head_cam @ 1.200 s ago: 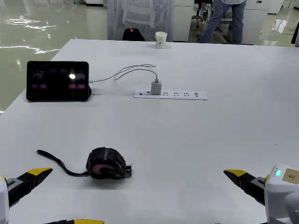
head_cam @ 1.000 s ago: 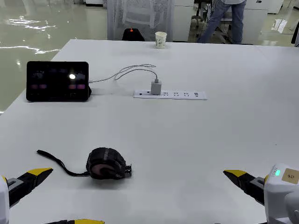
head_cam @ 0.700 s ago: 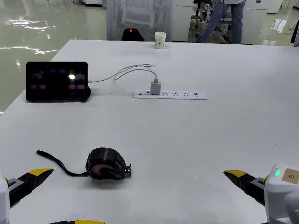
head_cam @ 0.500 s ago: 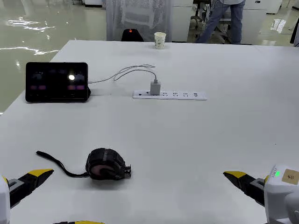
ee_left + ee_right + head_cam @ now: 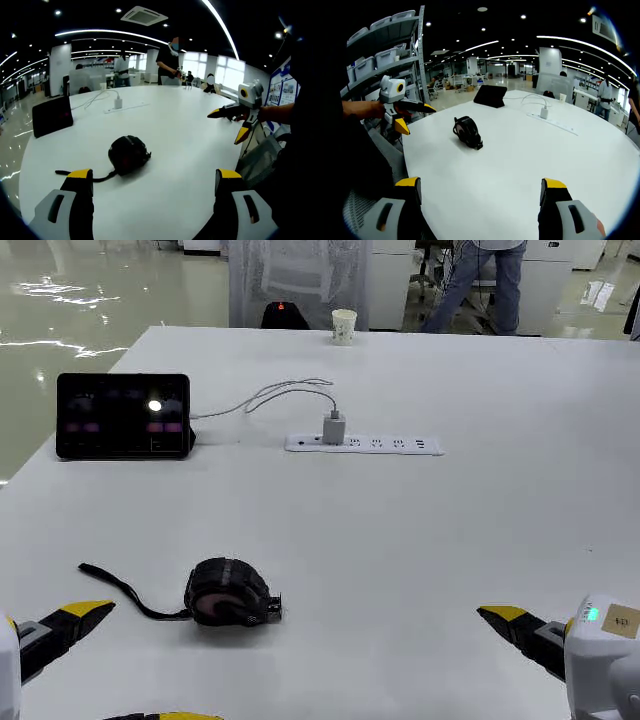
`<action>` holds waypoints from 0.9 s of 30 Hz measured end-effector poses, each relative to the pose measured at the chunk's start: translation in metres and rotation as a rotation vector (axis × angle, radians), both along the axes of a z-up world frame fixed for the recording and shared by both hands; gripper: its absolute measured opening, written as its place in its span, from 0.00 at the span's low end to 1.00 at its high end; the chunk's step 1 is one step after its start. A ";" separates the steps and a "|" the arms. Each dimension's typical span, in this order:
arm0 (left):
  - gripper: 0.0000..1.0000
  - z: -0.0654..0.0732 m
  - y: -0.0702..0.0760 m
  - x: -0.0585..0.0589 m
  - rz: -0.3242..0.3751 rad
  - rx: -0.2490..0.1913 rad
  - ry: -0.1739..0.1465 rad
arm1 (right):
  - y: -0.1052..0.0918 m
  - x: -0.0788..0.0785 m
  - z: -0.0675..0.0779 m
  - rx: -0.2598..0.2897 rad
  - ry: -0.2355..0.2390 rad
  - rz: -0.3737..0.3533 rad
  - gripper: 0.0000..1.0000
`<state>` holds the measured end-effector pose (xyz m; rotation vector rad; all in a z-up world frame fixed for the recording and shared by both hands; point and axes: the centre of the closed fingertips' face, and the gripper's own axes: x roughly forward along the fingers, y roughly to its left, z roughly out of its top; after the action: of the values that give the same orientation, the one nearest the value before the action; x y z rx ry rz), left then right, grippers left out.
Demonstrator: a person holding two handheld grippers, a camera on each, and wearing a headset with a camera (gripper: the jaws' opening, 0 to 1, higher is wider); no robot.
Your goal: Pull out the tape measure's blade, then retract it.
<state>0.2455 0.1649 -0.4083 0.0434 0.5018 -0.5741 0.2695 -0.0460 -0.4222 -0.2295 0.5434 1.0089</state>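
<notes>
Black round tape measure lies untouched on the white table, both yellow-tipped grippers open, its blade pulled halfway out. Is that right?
Wrong on the blade: it is retracted. The black round tape measure lies untouched on the white table, left gripper and right gripper open; the head view shows a black strap trailing from it, no blade.

Two grippers are counted, left gripper [image 5: 154,175] and right gripper [image 5: 481,182]; one tape measure [image 5: 228,592], tablet [image 5: 123,415], power strip [image 5: 385,444], charger [image 5: 333,427] and paper cup [image 5: 344,326] each.

Left gripper [image 5: 153,175] and right gripper [image 5: 480,182]: black jaws, yellow tips, light grey slotted bases. Right housing white, green LED [image 5: 593,614], small tan label [image 5: 620,619], maybe printed, too small to read.
</notes>
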 end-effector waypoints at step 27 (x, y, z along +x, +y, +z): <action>0.99 -0.003 0.004 0.013 -0.035 0.031 0.008 | 0.009 0.005 -0.012 -0.038 0.015 0.088 0.99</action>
<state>0.2588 0.1691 -0.4109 0.0797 0.5189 -0.6007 0.2746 -0.0375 -0.4342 -0.2821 0.5707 1.0869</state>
